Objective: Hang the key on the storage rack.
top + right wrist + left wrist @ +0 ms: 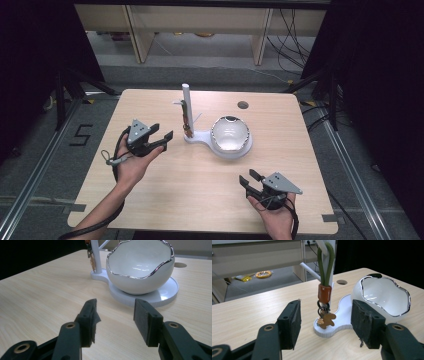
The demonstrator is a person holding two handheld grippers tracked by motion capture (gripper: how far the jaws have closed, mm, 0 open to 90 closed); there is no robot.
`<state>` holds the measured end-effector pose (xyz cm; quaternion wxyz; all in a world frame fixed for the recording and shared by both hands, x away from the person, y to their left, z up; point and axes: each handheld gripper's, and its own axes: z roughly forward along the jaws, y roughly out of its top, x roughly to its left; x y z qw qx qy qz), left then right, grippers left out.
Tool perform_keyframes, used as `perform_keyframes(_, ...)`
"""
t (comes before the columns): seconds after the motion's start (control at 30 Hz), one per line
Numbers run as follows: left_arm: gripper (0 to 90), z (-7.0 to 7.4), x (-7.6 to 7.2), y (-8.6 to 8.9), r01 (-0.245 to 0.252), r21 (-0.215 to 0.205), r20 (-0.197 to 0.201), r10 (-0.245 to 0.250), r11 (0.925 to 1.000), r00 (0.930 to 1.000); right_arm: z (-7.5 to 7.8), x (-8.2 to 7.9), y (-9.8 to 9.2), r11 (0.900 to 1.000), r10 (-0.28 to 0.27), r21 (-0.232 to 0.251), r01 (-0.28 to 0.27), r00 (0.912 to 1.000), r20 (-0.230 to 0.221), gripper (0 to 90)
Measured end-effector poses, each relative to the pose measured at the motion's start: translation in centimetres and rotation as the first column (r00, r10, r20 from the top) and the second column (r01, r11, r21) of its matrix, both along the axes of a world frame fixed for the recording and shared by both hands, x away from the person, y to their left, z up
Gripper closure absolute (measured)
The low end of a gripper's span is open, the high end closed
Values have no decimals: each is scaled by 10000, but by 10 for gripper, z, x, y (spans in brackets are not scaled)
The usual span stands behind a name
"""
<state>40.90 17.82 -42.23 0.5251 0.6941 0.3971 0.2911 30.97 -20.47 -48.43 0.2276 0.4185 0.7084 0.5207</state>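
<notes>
A white stand point(186, 107) rises mid-table, its base joined to a white egg-shaped bowl point(229, 135) with a silver rim. A keychain point(185, 120) hangs from a peg on the stand: green strap point(325, 265), orange sleeve point(324, 293) and a small brown charm point(327, 320) just above the base. My left gripper point(164, 131) is open a short way left of the stand, with the keychain ahead of its jaws and apart from them point(326, 315). My right gripper point(249, 177) is open near the front right, facing the bowl point(140, 272), with nothing between its pads point(115, 312).
The light wooden table point(200, 185) has a round cable hole point(243, 105) behind the bowl. Shelving legs and cables stand on the floor beyond the far edge. Dark frames flank the table on both sides.
</notes>
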Motion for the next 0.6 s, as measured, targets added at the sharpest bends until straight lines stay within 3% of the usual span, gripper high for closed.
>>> perform_keyframes(0.2, 397, -11, -13, 10, -44, -43, -132, 44, 10000, 9999, -1, 1, -2, 9999, -22, -130, 22, 10000, 62, 534)
perform_keyframes(0.3, 395, -16, -20, 14, -196, -121, -322, 192, 9997, 9993, 0, -2, 0, 9997, -227, 90, 230, 9990, -393, 532)
perform_keyframes(0.43, 391, -24, -28, 21, -241, -113, -436, 236, 9996, 9988, 0, -2, -2, 9997, -248, -67, 246, 9989, -393, 527)
perform_keyframes(0.47, 389, -26, -29, 23, -267, -145, -463, 260, 9995, 9986, -1, 0, -4, 9997, -152, -208, 148, 9997, -213, 526)
perform_keyframes(0.6, 384, -34, -37, 29, -386, -226, -477, 374, 9990, 9982, -3, 1, -3, 10000, -98, 4, 98, 9998, -162, 522)
